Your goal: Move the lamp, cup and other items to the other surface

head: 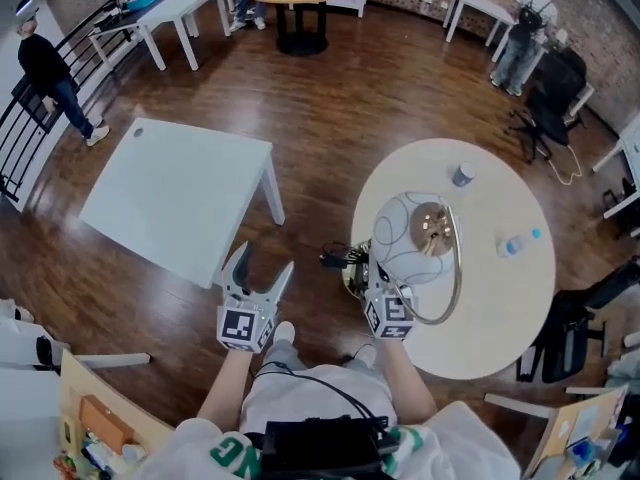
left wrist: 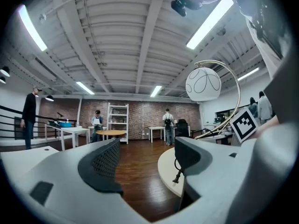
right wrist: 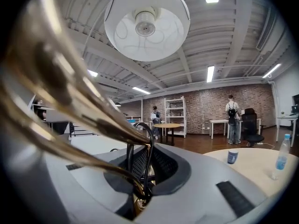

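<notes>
Looking down from the head view, the lamp [head: 410,238] sits at centre frame, over the left edge of the round table [head: 500,353]. Its white globe shade hangs from a thin brass arc. The lamp will likely handle top-heavy, since the shade hangs out from the stem and could swing or tip. The globe looks fragile, and the polished brass looks stiff but slippery. The safest hold seems to be low on the stem near the base, well away from the shade, minding the black cord [head: 335,258] that trails off the table edge.

The right gripper [right wrist: 142,171] is clamped tight on that brass stem and its cord, with the shade above it in the upper frame. The left gripper [head: 262,268], at lower centre-left, has its jaws spread wide and holds nothing. The cup [head: 462,175] stands on the table at upper right.
</notes>
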The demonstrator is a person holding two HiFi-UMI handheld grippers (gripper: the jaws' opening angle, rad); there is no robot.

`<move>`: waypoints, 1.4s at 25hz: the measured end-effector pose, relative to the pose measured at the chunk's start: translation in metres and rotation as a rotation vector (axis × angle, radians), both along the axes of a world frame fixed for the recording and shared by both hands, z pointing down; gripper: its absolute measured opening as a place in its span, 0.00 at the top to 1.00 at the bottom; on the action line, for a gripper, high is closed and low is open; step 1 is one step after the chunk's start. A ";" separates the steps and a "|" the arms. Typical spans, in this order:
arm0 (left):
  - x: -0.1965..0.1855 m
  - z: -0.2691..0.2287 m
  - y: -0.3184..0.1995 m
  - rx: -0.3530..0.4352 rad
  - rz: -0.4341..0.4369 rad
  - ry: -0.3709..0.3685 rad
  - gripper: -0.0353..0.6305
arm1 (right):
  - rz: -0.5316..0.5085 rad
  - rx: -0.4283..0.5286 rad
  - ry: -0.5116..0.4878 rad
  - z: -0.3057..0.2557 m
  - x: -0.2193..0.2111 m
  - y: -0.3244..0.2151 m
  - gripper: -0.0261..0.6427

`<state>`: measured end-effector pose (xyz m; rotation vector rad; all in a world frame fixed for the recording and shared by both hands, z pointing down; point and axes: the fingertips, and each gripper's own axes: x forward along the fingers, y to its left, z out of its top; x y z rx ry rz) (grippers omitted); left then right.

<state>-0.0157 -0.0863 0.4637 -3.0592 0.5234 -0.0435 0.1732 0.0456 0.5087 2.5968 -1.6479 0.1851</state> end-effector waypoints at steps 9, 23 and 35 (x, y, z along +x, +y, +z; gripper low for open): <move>-0.097 -0.002 -0.063 0.013 -0.232 0.015 0.42 | -0.194 0.023 -0.027 0.001 -0.057 -0.123 0.90; -0.212 0.001 -0.135 -0.049 -0.474 -0.016 0.42 | -0.467 0.038 -0.095 0.004 -0.180 -0.317 0.90; -0.277 0.032 -0.211 -0.053 -0.614 -0.046 0.42 | -0.627 0.017 -0.071 0.037 -0.257 -0.463 0.90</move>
